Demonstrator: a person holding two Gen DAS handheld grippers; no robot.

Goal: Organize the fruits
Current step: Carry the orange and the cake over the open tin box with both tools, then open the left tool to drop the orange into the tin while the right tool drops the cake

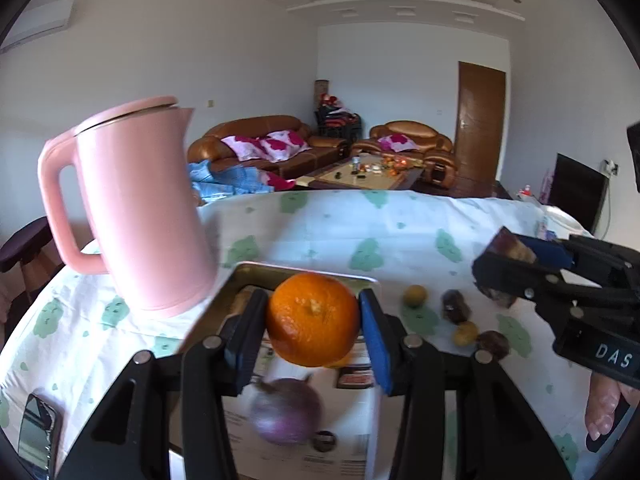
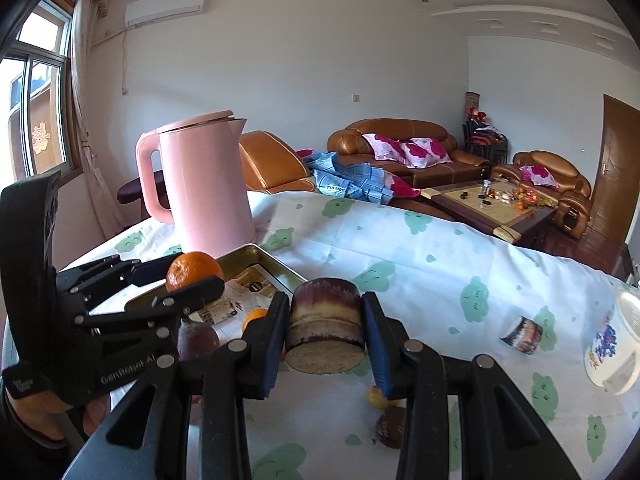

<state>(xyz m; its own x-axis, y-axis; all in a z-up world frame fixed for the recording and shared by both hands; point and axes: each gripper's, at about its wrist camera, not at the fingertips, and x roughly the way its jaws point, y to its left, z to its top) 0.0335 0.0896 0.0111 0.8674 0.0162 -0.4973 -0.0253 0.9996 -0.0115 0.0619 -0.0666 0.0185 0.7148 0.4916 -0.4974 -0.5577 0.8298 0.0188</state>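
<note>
My left gripper is shut on an orange and holds it above a metal tray lined with printed paper. A purple fruit lies in the tray below the orange. My right gripper is shut on a sugarcane piece, purple-skinned with a pale cut end, held above the tablecloth. In the left wrist view the right gripper is at the right. In the right wrist view the left gripper with the orange is at the left over the tray.
A pink kettle stands just left of the tray. Small yellow fruits and dark fruits lie on the cloth right of the tray. Another sugarcane piece and a white floral bowl lie at the right. A phone lies front left.
</note>
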